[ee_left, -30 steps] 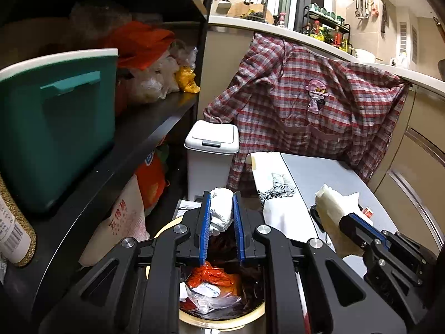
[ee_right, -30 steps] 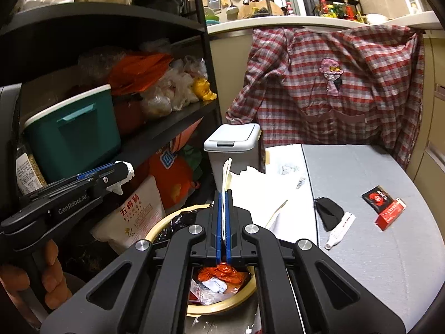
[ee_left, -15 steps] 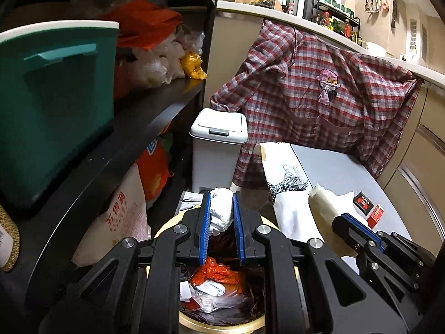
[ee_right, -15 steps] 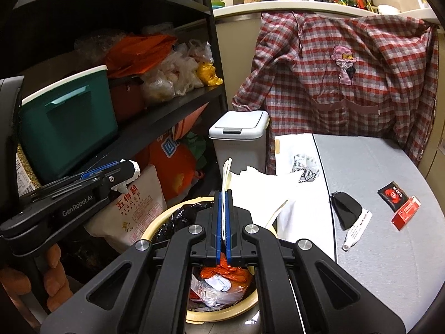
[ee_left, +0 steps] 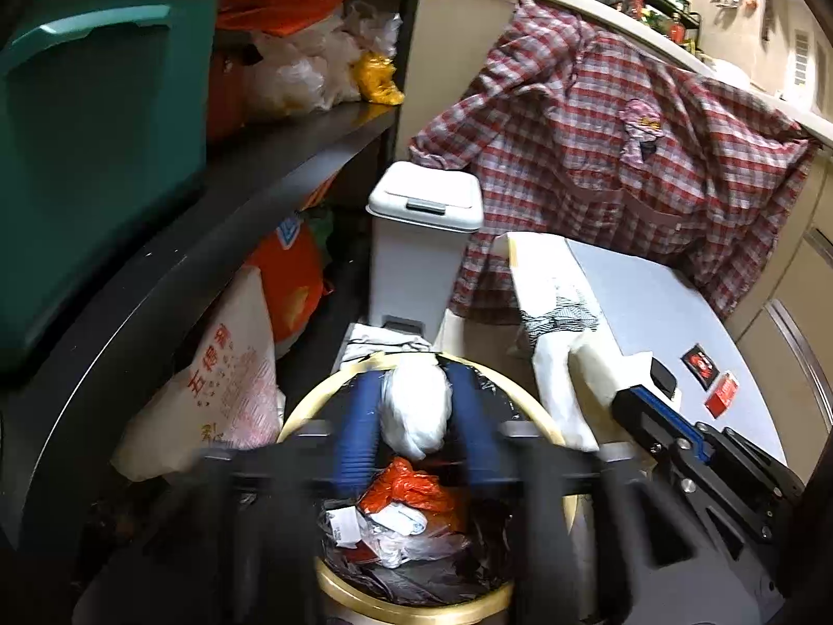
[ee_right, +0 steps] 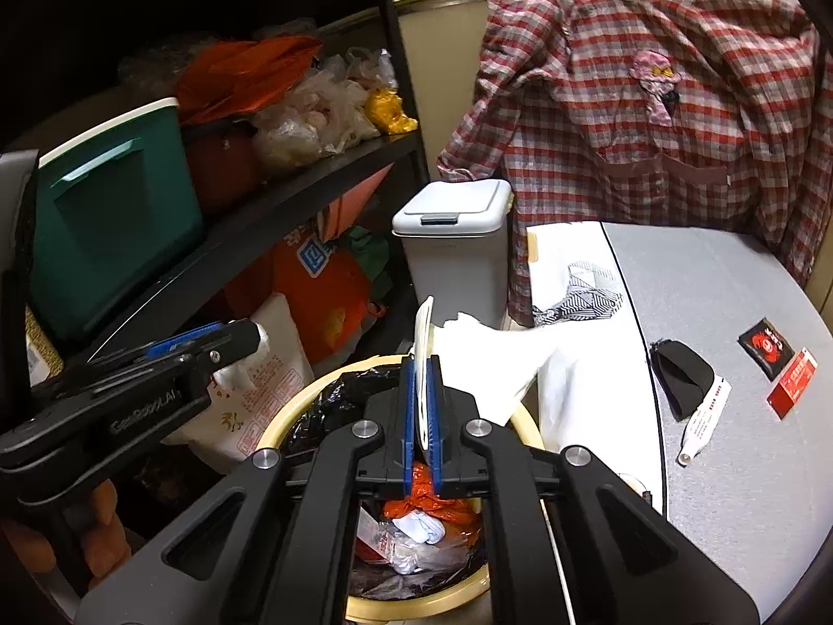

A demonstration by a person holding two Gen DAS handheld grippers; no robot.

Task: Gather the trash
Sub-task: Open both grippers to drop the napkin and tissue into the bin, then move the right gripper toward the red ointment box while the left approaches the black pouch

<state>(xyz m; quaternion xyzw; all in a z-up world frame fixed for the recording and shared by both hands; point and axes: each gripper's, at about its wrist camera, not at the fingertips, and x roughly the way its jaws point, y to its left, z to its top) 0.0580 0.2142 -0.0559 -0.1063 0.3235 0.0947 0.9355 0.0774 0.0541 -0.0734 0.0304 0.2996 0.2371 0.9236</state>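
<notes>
Both wrist cams sit close above the round trash bin point(ee_left: 541, 419) point(ee_right: 291, 411), tilted down and forward along their fingers. The left one's nearer the shelf point(ee_left: 291, 156); each catches the other gripper at its edge, plus the white pedal bin point(ee_left: 424, 229) point(ee_right: 453, 239) and plaid shirt point(ee_left: 625, 146) point(ee_right: 651, 104).

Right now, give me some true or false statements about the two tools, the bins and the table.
1. The right tool is shut on a flat white paper. True.
2. The round bin under the tools is empty. False: it holds an orange bag and other trash.
3. The white bin's lid is up. False: it is shut.
4. A red packet lies on the grey table. True.
5. Nothing is between the left tool's fingers. False: a white wad sits there, above the round bin.
</notes>
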